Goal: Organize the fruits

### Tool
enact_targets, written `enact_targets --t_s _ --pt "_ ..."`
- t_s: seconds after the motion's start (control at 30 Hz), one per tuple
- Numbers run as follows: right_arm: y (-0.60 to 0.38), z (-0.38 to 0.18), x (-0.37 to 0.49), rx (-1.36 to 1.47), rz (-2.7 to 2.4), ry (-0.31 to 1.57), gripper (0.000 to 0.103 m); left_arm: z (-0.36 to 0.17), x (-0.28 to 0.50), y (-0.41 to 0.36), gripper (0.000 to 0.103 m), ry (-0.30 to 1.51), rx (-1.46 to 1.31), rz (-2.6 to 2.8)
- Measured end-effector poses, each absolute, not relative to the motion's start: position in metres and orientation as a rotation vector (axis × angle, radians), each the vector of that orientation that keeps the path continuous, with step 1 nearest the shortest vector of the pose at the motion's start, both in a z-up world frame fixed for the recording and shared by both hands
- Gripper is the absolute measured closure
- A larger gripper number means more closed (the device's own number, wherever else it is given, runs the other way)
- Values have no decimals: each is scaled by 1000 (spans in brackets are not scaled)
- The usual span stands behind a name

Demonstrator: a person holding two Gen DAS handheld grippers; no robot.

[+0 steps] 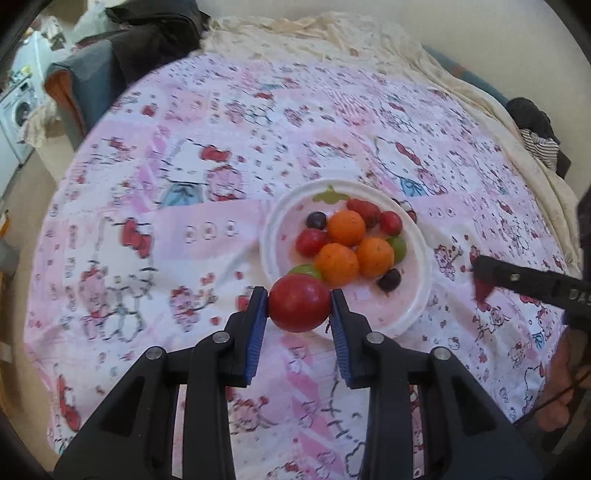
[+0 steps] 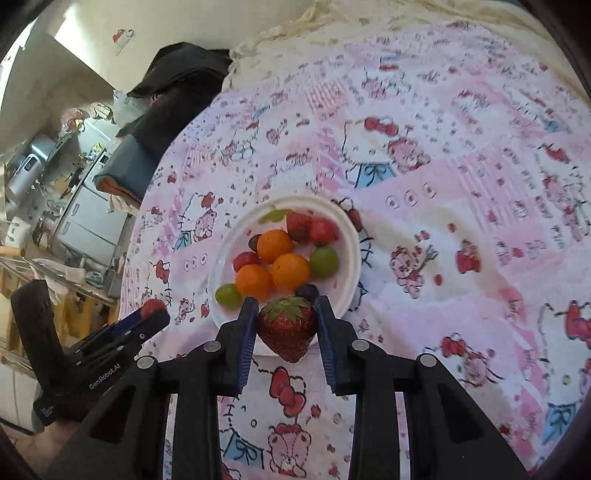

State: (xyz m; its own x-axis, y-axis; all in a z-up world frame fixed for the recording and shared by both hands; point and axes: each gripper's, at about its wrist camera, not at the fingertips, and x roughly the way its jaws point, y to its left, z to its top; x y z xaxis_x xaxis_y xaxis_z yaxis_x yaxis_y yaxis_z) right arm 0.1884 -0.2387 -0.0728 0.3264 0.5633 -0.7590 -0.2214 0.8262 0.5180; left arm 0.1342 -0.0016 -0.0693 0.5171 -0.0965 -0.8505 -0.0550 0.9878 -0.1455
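Note:
A white plate point(image 1: 408, 314) on the patterned bedspread holds three oranges point(image 1: 346, 227), green grapes, dark grapes, small red fruits and strawberries. My left gripper point(image 1: 298, 295) is shut on a round red tomato point(image 1: 299, 306), held above the plate's near rim. In the right wrist view the same plate point(image 2: 349, 258) lies just beyond my right gripper point(image 2: 286, 306), which is shut on a strawberry point(image 2: 288, 332) with green leaves on top. The left gripper point(image 2: 153, 314) also shows at the lower left there, with the red fruit between its tips.
A pink cartoon-print cloth point(image 1: 184, 240) covers the surface, with a cream blanket point(image 1: 332, 33) bunched at the far edge. Dark clothing point(image 2: 177, 85) lies at the far left corner. A washing machine point(image 1: 18, 114) and cluttered shelves point(image 2: 55, 192) stand beyond the left edge.

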Motion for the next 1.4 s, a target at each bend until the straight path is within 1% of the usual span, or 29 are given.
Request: enact_targets --t_s 0.2,0.4,0.6,0.63,0.67,0.7,0.73,0.77,0.83,0.93,1.0,1.07,1.13,1.17,1.27,1.4 --pt "-220 -102 199 342 541 1200 70 -94 153 -30 73 1085 -113 -84" --pt "-212 -125 207 361 538 1265 70 -113 163 -40 73 1136 -136 -120" --pt "-212 -136 212 418 528 1295 66 -117 165 -41 72 1123 -137 -109" --pt "-212 -136 212 420 523 1296 62 -116 165 -41 70 1124 -138 -110" --pt "-212 -135 212 425 522 1289 49 -116 166 -42 60 1129 -142 -112" --pt "-213 -134 212 434 527 1280 37 -115 166 -42 53 1129 -145 -115" --pt "-215 -131 211 448 528 1266 33 -113 165 -42 42 1120 -150 -114" --pt "-217 -129 212 456 528 1259 29 -109 163 -42 34 1098 -154 -114" --pt "-222 -123 211 490 541 1236 29 -103 160 -42 27 1079 -143 -110" --pt "-228 -113 208 523 559 1206 28 -91 154 -40 27 1060 -142 -137" --pt "-235 -102 202 523 544 1170 20 -78 147 -34 27 1025 -140 -125" --pt "-242 -89 194 529 530 1123 15 -63 139 -27 27 983 -132 -96" --pt "-249 -74 183 523 515 1068 7 -51 133 -21 27 960 -133 -85" --pt "-253 -67 179 518 501 1042 1 -44 128 -18 27 942 -131 -74" --pt "-262 -47 161 476 474 956 0 -23 110 -7 27 880 -111 -25" --pt "-267 -34 134 410 433 898 0 -5 90 6 26 839 -105 9"
